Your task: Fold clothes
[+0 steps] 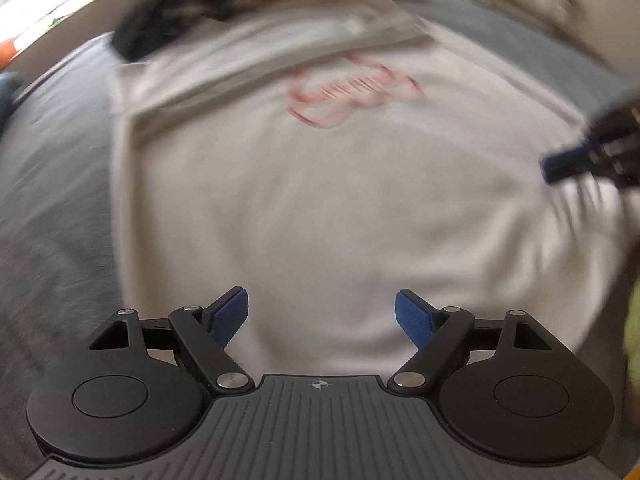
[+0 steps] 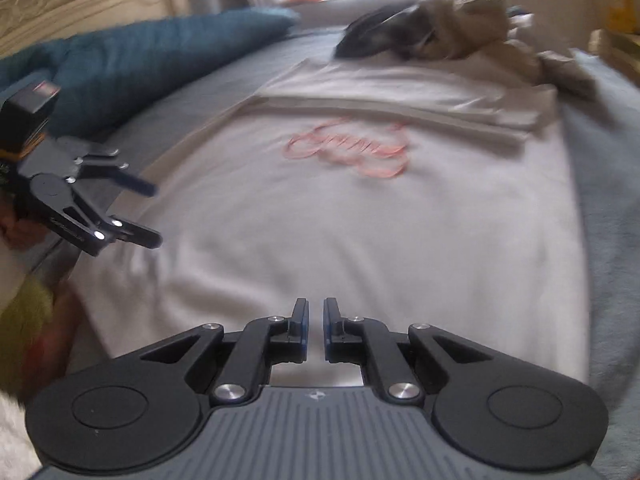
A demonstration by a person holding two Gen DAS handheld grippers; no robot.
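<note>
A white T-shirt (image 1: 320, 200) (image 2: 340, 232) with a pink print (image 1: 352, 92) (image 2: 352, 148) lies spread on the bed, its far part folded over into a band. My left gripper (image 1: 320, 300) hovers over the shirt's near hem, open, with nothing between its blue pads. From the right wrist view it (image 2: 154, 214) stands at the shirt's left edge, jaws wide apart. My right gripper (image 2: 316, 308) is shut above the near hem, and no cloth shows between its fingers. In the left wrist view it (image 1: 552, 164) reaches in at the shirt's right edge.
The grey bed cover (image 2: 600, 200) (image 1: 52, 200) surrounds the shirt. A pile of dark and tan clothes (image 2: 420, 32) (image 1: 180, 12) lies just beyond it. A blue duvet (image 2: 140, 60) runs along the left below a carved headboard (image 2: 60, 0). A bright window sits far back.
</note>
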